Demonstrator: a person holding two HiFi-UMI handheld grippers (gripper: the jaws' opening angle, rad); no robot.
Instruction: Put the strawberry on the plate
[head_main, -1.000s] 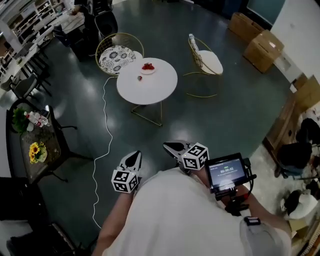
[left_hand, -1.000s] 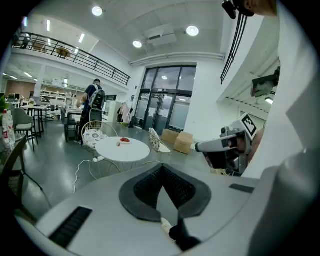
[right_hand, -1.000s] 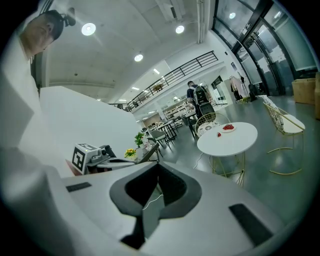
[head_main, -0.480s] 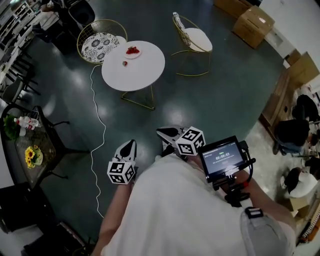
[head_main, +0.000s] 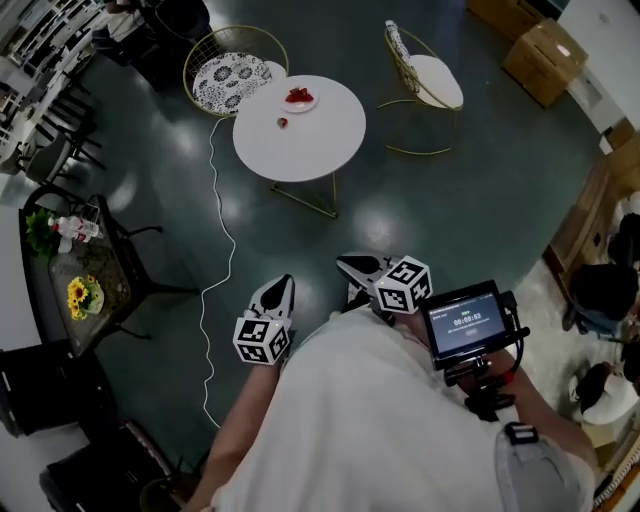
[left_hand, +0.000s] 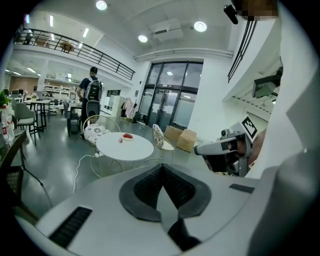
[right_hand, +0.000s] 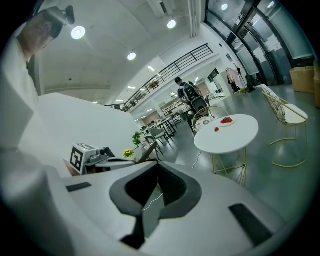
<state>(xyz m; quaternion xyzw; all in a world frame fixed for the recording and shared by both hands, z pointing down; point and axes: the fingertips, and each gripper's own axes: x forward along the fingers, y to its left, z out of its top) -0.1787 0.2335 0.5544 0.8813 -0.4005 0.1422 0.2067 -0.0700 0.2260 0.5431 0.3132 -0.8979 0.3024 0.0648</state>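
Two hand-held grippers with smooth white shells and black ribbed pads. The left gripper (head_main: 283, 287) has its jaws pressed together, tips meeting, with nothing between them; the right gripper (head_main: 350, 266) is likewise closed and empty. Well ahead of both jaw tips stands the counter (head_main: 310, 145), a round, matte white top on thin gold-coloured wire legs. The strawberry (head_main: 283, 122), small, red and rounded, lies bare on the counter, on the side nearer the grippers. Just beyond it, apart from it, sits the plate (head_main: 309, 104), a small pale disc carrying more red fruit. A gold wire chair (head_main: 425, 85) with a white cushion stands right of the counter on the dark glossy floor (head_main: 480, 200).
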